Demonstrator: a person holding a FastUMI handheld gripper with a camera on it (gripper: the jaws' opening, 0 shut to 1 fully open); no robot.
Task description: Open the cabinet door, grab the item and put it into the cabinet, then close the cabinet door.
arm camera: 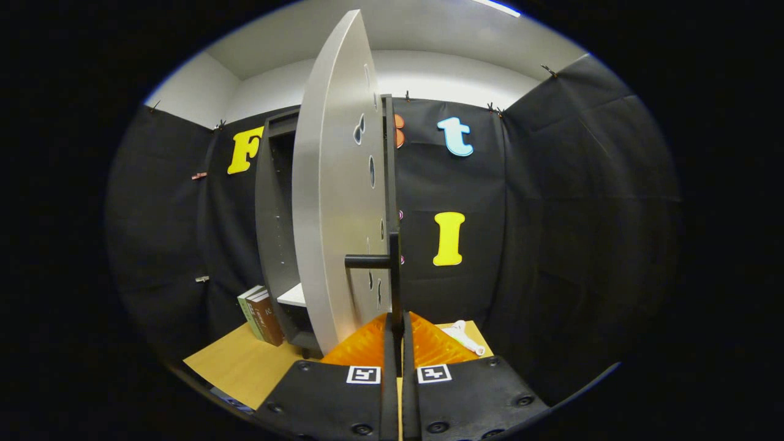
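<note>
My gripper (397, 324) has its two fingers drawn nearly together, with only a thin slit between them, and in that slit stands the dark vertical bar of the door handle (392, 269) — both fingers appear to press on it, one from each side. The handle's short stub runs sideways from the bar to the pale grey cabinet door (334, 202), which stands swung out and almost edge-on to me, just ahead of and to the left of my fingertips. Behind the door the dark cabinet (275, 233) is open, and I can see a white shelf (294, 297) low inside it. Leaning against the cabinet's outer left side are a few books (260, 315), upright on the tan tabletop (239, 364). The item I am to put away — a small white thing (463, 338) — lies on the table to the right of my fingers, just beyond them and apart from the cabinet; I cannot tell what it is.
</note>
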